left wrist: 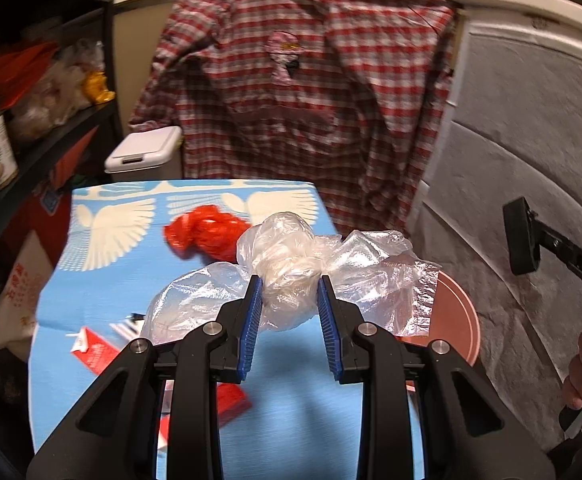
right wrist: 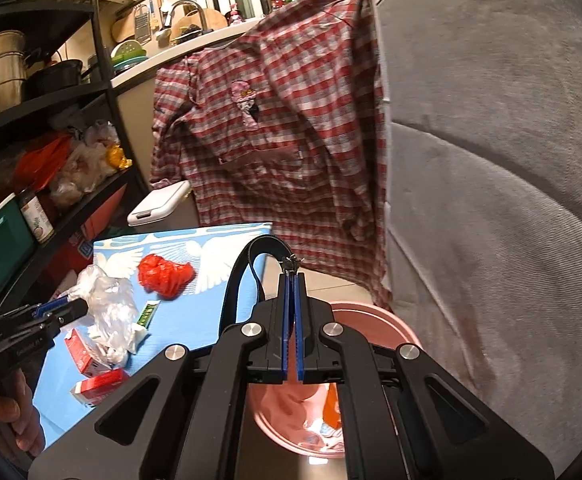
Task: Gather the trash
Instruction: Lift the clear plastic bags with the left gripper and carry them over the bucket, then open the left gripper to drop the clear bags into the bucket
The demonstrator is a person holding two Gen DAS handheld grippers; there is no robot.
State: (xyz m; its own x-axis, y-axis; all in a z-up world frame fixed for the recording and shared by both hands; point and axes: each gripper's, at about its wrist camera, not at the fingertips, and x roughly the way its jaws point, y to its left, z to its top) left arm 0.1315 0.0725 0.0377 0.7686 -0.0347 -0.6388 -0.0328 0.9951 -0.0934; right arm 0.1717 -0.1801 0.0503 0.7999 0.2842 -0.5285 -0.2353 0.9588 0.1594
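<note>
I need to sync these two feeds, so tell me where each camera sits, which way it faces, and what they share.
Left wrist: rides the left tongs, looking forward over the blue table toward the plaid shirt; its fingers clamp a clear plastic bag; the right tongs and a hand show at right.
Right wrist: rides the right tongs, above the pink bucket, facing the same shirt; fingers shut; the left tongs show at left.
Shared: table, shirt, clear bag, red bag, bucket, white bin.
</note>
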